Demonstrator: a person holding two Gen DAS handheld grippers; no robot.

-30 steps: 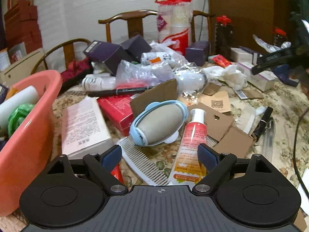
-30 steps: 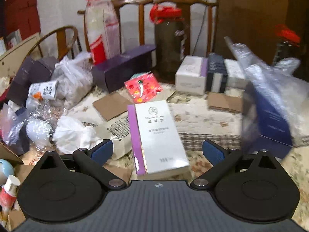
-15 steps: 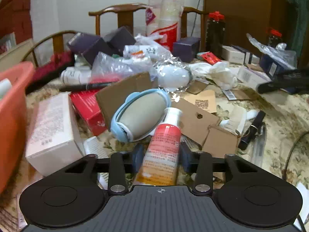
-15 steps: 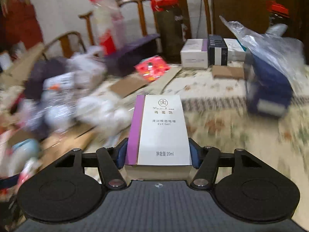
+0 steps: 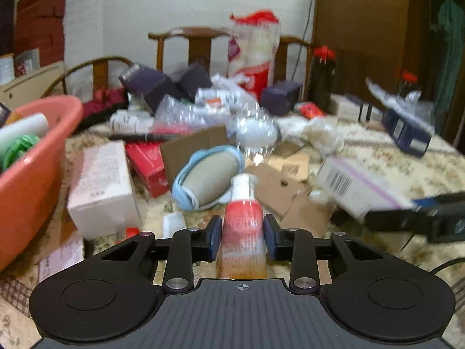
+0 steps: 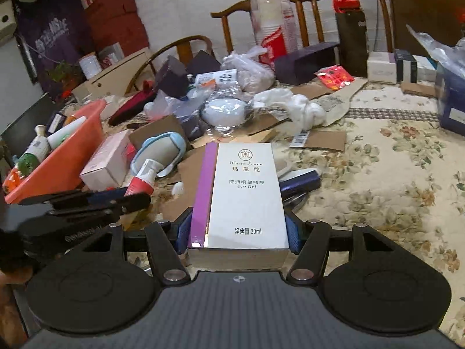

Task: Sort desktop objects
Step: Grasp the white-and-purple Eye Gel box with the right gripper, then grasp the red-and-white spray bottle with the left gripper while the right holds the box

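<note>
Item 1, far left: salmon plastic basin, already holding a bottle, a tube and a green roll; likely the receiving bin.

Item 2: red-and-white pump bottle. Lies between the fingers of the left gripper, whose jaws are narrow and closing on its body, the blue pads at either side of the red label. White neck points away toward the blue-rimmed lint roller. Judged light, rigid plastic, glossy and round, so liable to roll or slide; mid-body is the sound hold, not the thin neck.

Item 3, right: white eye-gel carton with purple edge. Right gripper stands half-wide, clamped on its long sides near the close end. Judged light, thin card, crushable; flat faces grip well, though the far end overhangs and may droop.
</note>
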